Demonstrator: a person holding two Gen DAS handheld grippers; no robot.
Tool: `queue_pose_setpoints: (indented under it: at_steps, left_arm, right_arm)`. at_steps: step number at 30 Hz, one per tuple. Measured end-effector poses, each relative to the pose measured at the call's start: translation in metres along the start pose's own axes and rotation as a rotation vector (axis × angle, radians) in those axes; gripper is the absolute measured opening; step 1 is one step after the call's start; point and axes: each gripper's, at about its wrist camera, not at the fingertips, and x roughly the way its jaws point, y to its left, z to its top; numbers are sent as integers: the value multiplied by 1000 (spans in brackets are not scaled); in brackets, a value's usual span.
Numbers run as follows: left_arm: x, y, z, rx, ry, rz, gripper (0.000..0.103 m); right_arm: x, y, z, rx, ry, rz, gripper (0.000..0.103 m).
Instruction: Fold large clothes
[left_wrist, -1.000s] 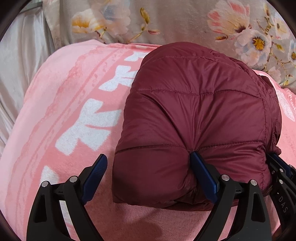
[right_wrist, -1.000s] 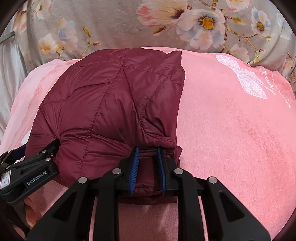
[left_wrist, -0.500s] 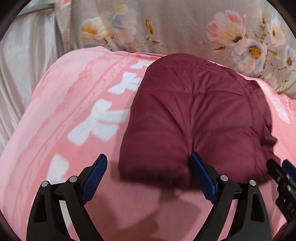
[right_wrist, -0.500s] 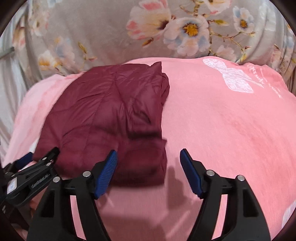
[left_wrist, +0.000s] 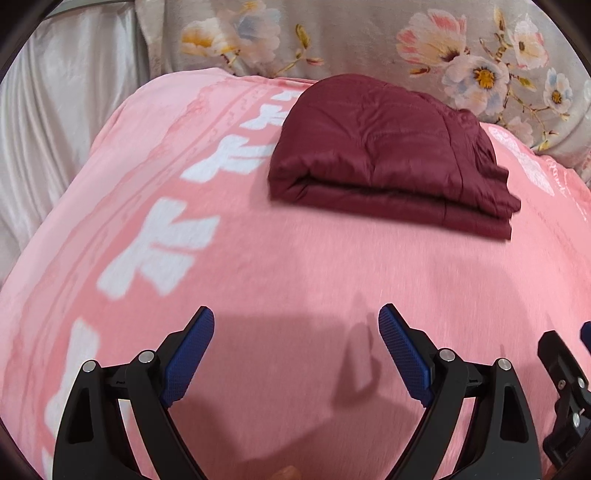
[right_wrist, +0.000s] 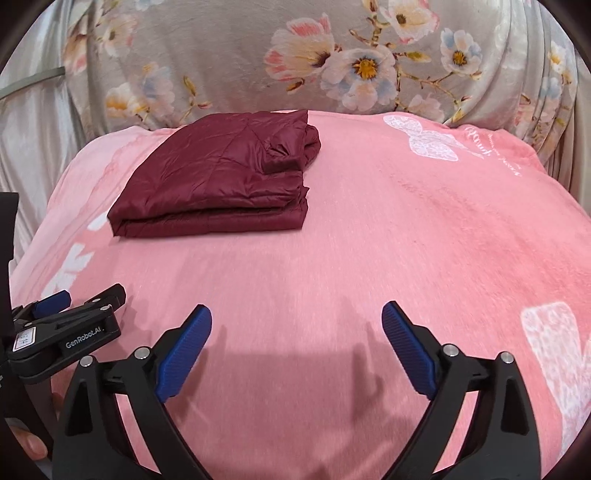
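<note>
**Jacket folded; both claws clear**

I saw the maroon quilted jacket (right_wrist: 218, 181) lying folded in flat layers on the pink blanket (right_wrist: 369, 258), at about 11 o'clock from my right claw (right_wrist: 295, 343). That claw's jaws were opening, nothing between them. My left claw (left_wrist: 295, 347) stood spread and empty, the jacket at 1 o'clock, well apart. Floral fabric (right_wrist: 332, 55) rose behind at 12 o'clock.
</note>
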Motion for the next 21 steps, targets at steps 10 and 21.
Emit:
queue_pose_setpoints:
  at_steps: [10,21]
  left_arm:
    - [-22,-15,-24,85,-39,79,89]
    - [-22,-17,-24,90,-41,90,89]
  right_arm:
    - [-14,6,-14,-38,-3,-32,96]
    - [-8,8,-16,-58,27,-30,96]
